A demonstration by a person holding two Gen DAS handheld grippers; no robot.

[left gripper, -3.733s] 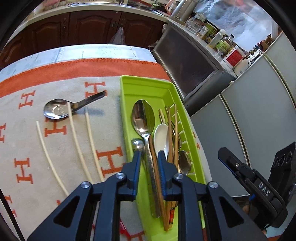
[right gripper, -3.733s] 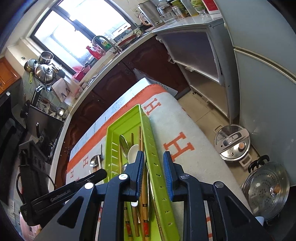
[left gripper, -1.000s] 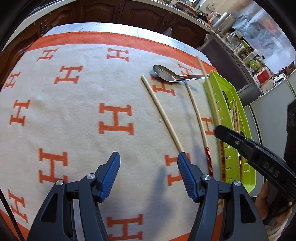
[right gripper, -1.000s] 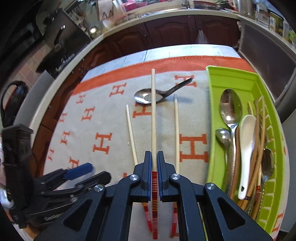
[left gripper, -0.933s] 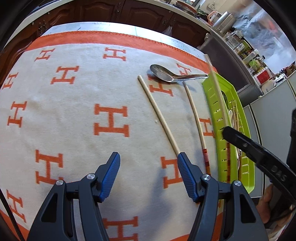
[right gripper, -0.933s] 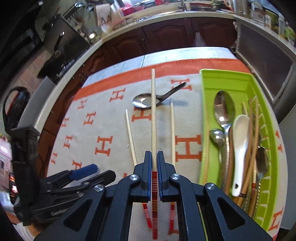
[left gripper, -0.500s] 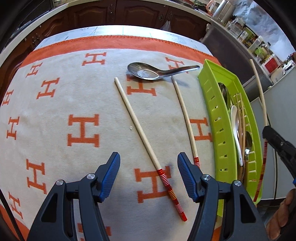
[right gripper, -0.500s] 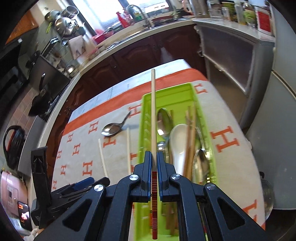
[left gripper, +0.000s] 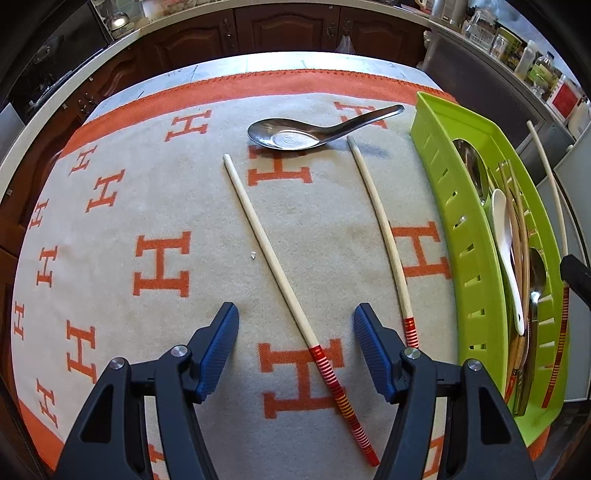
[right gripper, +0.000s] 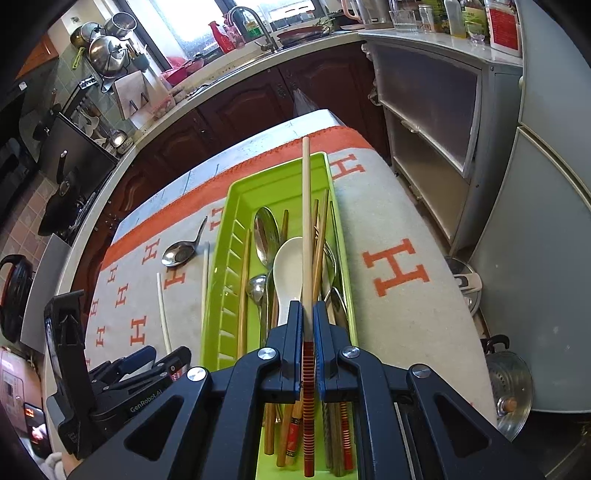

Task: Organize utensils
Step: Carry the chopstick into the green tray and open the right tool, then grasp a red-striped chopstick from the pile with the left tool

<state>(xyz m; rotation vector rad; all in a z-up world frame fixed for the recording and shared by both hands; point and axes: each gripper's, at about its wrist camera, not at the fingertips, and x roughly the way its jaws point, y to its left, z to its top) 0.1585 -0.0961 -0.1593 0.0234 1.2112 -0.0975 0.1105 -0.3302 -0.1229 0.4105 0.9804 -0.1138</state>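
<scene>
My right gripper (right gripper: 307,314) is shut on a pale chopstick (right gripper: 306,229) with a red-striped end, held lengthwise over the green utensil tray (right gripper: 221,295). The tray holds spoons, a white ceramic spoon (right gripper: 290,273) and several chopsticks. My left gripper (left gripper: 295,328) stands open above the cloth, its fingers either side of the striped end of one loose chopstick (left gripper: 273,258). A second loose chopstick (left gripper: 380,229) lies to its right, and a steel spoon (left gripper: 295,136) beyond both. The tray (left gripper: 461,229) is at the right edge of the left wrist view, with the held chopstick (left gripper: 550,192) above it.
An orange and beige cloth (left gripper: 162,258) with H marks covers the table. Dark wooden cabinets (left gripper: 288,26) and a counter run behind. Grey cabinet doors (right gripper: 535,240) and a steel pot lid (right gripper: 509,384) on the floor are to the right of the table.
My right gripper carried the chopstick rightwards from over the cloth to over the green tray. My left gripper shifted right, so the loose chopstick's striped end now lies between its open fingers.
</scene>
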